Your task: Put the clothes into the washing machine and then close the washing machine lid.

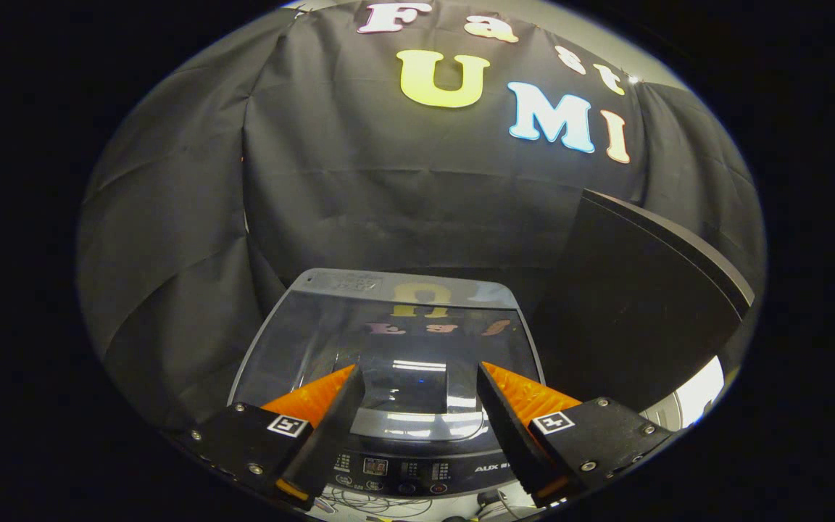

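The grey top-loading washing machine [388, 348] sits just ahead of and below the gripper [417, 377], and its dark, glossy see-through lid [388, 341] lies flat over the tub. With the lid down, the task looks at or very near its end, provided the clothes are inside; the reflections on the lid hide the tub, so I cannot tell whether any garment is in there, and none lies on the machine's top. The jaws stand well apart and hold nothing, with the lid's front handle recess and the control panel [396, 470] at the machine's front edge between them. If the clothes are in fact still out, the lid would have to be lifted again.

A large dark flat panel [635, 312] leans just beside the machine's right edge. Thin pale cables [367, 500] trail below the front edge. Neither blocks the lid.
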A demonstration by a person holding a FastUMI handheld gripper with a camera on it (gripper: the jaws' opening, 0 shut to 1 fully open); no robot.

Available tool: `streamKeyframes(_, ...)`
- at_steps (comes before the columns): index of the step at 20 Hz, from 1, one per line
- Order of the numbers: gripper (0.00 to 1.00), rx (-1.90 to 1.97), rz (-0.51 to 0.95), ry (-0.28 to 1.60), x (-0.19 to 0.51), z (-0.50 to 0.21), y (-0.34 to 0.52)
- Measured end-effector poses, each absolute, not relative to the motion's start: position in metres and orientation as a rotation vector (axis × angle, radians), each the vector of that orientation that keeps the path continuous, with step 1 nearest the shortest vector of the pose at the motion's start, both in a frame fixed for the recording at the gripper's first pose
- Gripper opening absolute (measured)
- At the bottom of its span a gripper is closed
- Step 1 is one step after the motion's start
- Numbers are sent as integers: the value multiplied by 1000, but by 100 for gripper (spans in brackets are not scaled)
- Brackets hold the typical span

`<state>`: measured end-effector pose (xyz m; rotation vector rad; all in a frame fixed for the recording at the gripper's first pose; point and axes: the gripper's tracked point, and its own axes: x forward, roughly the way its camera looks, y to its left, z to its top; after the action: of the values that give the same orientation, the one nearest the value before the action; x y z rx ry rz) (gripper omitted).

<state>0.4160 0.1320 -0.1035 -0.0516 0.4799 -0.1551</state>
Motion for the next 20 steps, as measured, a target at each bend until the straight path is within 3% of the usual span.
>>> streamKeyframes(11,98,-72,-163,329,393,-44,118)
streamKeyframes(20,98,43,-236,234,290,-35,72)
